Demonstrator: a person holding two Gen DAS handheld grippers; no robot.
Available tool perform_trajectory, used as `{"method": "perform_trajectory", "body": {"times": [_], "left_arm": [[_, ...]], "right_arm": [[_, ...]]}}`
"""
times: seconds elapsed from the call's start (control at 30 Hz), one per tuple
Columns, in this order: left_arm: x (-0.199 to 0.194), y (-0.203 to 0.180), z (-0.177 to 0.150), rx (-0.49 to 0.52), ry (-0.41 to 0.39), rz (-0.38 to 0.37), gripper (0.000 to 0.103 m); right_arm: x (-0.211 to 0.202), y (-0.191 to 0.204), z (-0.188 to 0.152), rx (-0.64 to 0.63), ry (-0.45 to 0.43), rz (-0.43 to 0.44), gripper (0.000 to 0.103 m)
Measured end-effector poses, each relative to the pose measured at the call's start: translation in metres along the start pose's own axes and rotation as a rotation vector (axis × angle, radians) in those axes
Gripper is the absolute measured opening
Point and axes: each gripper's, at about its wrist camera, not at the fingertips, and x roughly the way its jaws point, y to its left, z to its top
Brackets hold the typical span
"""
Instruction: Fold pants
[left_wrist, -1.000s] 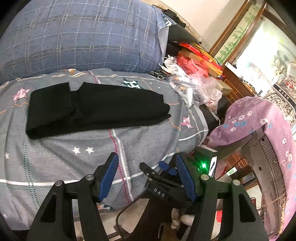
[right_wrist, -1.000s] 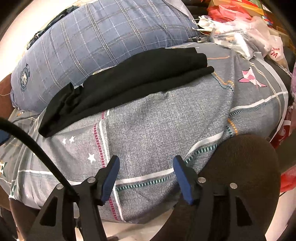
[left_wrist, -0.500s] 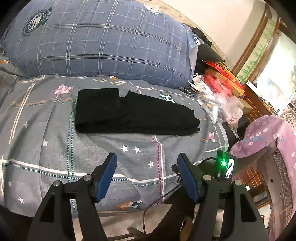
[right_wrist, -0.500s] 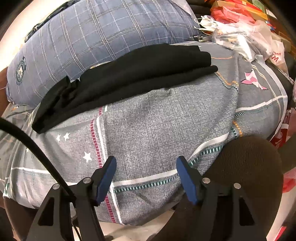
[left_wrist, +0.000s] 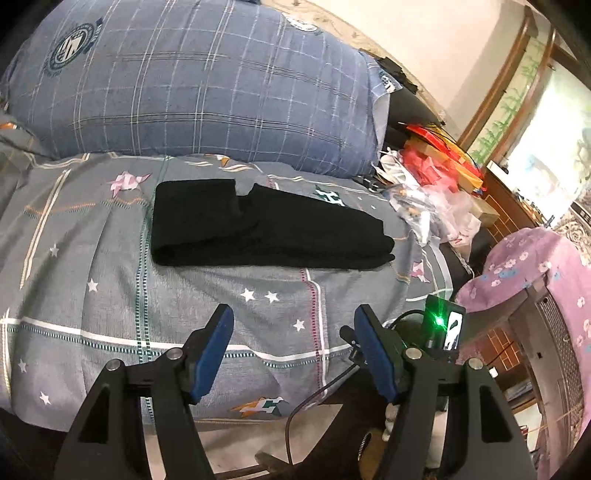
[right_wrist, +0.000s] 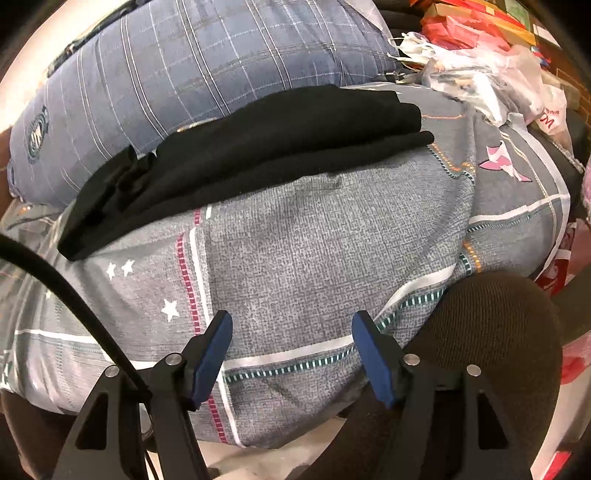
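Both tools, left tool (left_wrist: 293, 325) and right tool (right_wrist: 291, 330), hover wide and empty near the bed (left_wrist: 110, 295), where folded black pants (left_wrist: 266, 229) lie apparently finished.

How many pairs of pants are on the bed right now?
1: the black pants, folded lengthwise, lie across the grey bedsheet in front of the blue plaid pillow. Both grippers are open and apart from them.

Black pants (right_wrist: 258, 147) lie folded on the bedspread (right_wrist: 314, 258) — tongs (right_wrist: 291, 332) agape, empty.
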Motion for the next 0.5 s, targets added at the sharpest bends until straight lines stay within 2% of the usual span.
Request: {"method": "perform_trajectory", "body": {"times": [0.17,0.27,0.33,0.37,0.5], "left_arm": [[0.001,0.002,0.012,0.036,-0.002,0.017,0.068],[0.012,0.006,0.026,0.091,-0.001,0.027,0.07],[0.03,0.004,0.037,0.124,0.031,0.042,0.07],[0.042,0.002,0.045,0.137,0.06,0.044,0.07],[0.104,-0.011,0.085,0.166,0.188,-0.018,0.07]], "right_arm": [[-0.004,-0.004,0.001,0.015,-0.008,0.039,0.071],[-0.018,-0.023,0.005,0.104,-0.021,0.169,0.069],[-0.025,-0.043,0.01,0.206,-0.024,0.272,0.067],[-0.027,-0.052,0.014,0.241,-0.032,0.296,0.065],[-0.027,-0.081,0.04,0.3,-0.101,0.268,0.065]]}}
